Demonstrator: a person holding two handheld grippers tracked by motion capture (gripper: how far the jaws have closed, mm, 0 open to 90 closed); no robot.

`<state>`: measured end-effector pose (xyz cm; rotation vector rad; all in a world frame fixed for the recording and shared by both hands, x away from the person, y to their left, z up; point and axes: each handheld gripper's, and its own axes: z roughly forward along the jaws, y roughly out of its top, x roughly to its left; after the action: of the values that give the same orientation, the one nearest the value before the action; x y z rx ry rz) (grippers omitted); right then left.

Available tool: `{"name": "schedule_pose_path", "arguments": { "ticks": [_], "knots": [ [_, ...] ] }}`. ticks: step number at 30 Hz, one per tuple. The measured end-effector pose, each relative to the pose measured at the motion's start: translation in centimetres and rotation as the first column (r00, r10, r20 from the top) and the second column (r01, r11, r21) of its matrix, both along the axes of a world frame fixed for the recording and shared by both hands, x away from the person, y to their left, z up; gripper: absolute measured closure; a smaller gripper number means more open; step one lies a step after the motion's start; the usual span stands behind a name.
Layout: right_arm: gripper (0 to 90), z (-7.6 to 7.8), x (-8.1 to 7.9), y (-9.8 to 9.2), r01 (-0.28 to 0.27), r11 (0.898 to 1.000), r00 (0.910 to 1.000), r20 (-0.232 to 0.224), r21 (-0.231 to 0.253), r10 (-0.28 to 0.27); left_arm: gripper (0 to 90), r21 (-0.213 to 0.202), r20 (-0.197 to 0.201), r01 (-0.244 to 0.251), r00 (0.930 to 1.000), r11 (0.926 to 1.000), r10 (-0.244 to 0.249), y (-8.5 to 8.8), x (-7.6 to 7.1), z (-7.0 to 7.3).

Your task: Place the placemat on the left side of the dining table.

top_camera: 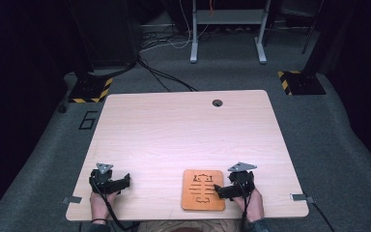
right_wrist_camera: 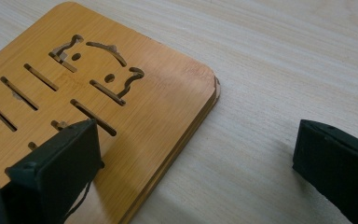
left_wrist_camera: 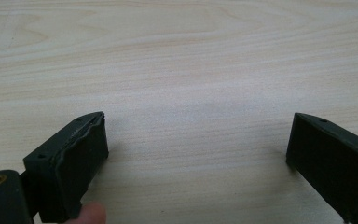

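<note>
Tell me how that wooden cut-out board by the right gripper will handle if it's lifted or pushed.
The wooden board looks flat, thin and rigid, so it should probably stay stiff when lifted. It lies flush on the table, so getting a jaw under its edge may be awkward. Its smooth face suggests it would likely slide rather than tip when the right gripper pushes it.

Quick count: one wooden board (top_camera: 203, 189) (slots cut in it), two grippers, left (top_camera: 125, 182) and right (top_camera: 217, 190), one table (top_camera: 183, 130).

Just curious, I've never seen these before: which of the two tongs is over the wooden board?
The right tongs, at the wooden board's right edge, one jaw above it. The left tongs hang open over bare table.
</note>
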<state>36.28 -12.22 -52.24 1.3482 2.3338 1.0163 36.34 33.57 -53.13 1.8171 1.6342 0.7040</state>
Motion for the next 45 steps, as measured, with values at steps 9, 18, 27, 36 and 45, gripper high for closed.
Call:
{"name": "schedule_pose_path", "arguments": {
  "ticks": [9, 18, 27, 36, 45],
  "knots": [
    [0.0, 0.0, 0.0, -1.0, 0.004, 1.000, 1.0000, -0.005, -0.003, -0.004, 5.1, 0.000, 0.000, 0.000, 1.0000, 1.0000, 0.000, 0.0, 0.0, 0.0],
    [0.0, 0.0, 0.0, -1.9, 0.005, 1.000, 1.0000, -0.008, 0.005, -0.005, 5.1, 0.000, 0.000, 0.000, 1.0000, 1.0000, 0.000, 0.0, 0.0, 0.0],
    [0.0, -0.1, -0.3, -3.1, 0.006, 1.000, 0.9999, 0.008, 0.009, -0.006, 5.1, 0.001, 0.000, 0.001, 1.0000, 1.0000, -0.001, 0.0, 0.0, 0.0],
    [0.0, -0.2, -0.5, -3.9, 0.006, 1.000, 0.9999, 0.014, 0.009, -0.006, 5.2, 0.000, 0.001, 0.001, 1.0000, 1.0000, -0.001, 0.0, 0.0, 0.0],
    [0.0, -0.3, -0.6, -4.5, 0.033, 0.999, 0.9991, 0.027, -0.027, -0.032, 5.2, 0.000, 0.000, 0.001, 1.0000, 1.0000, -0.001, 0.0, 0.0, 0.0]
  ]
}}
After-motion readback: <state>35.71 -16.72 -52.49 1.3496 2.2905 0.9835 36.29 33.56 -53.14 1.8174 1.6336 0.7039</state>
